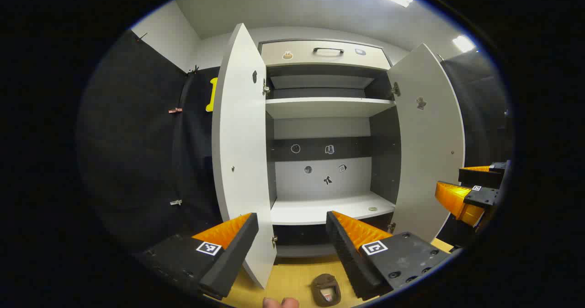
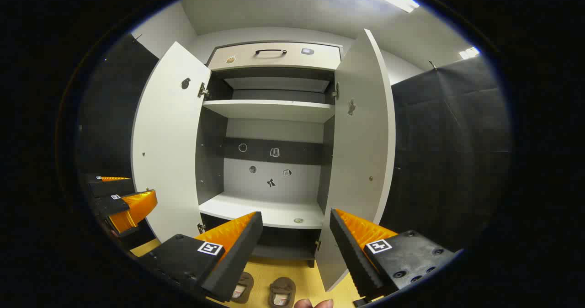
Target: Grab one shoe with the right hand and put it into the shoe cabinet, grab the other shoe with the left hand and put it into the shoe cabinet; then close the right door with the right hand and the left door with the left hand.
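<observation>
Left gripper [image 1: 292,235] spread wide, holding nothing. Right gripper [image 2: 296,235] likewise apart, empty. Shoes [image 2: 282,292] on floor [image 2: 292,271] before shoe cabinet [image 2: 269,111], both doors [image 2: 167,143] open.

text: none legible | stickers [image 1: 327,179] on cabinet back panel [image 1: 320,175]: too small to read

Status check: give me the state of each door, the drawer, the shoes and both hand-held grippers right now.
Left door: open.
Right door: open.
Drawer: shut.
Shoes: on the floor, outside the cabinet.
Left hand-held gripper: open, empty.
Right hand-held gripper: open, empty.
</observation>
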A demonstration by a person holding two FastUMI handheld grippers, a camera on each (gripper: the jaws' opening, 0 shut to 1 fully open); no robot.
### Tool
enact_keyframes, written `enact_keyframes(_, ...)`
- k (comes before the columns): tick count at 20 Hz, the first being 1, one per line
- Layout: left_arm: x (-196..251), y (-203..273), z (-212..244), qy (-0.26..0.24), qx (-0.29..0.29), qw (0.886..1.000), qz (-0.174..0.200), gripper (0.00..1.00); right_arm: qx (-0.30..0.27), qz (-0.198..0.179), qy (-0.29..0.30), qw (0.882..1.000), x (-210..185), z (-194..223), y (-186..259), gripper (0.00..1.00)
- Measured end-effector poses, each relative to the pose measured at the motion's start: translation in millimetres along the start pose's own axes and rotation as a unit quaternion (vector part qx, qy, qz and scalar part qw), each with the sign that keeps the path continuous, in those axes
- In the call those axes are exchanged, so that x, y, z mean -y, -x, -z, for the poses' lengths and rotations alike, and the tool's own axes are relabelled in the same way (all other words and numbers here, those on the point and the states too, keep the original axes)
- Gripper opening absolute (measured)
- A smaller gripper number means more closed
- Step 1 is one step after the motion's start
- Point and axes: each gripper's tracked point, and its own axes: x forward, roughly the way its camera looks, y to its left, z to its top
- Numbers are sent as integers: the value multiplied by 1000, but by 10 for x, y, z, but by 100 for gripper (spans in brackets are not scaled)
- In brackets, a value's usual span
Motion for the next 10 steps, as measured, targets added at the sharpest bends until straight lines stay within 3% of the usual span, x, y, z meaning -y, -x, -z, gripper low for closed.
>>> enact_keyframes(10, -21, 7, 46, 1, -7, 1000, 1, 97, -1, -5, -6, 1000, -18, 14, 1, 97)
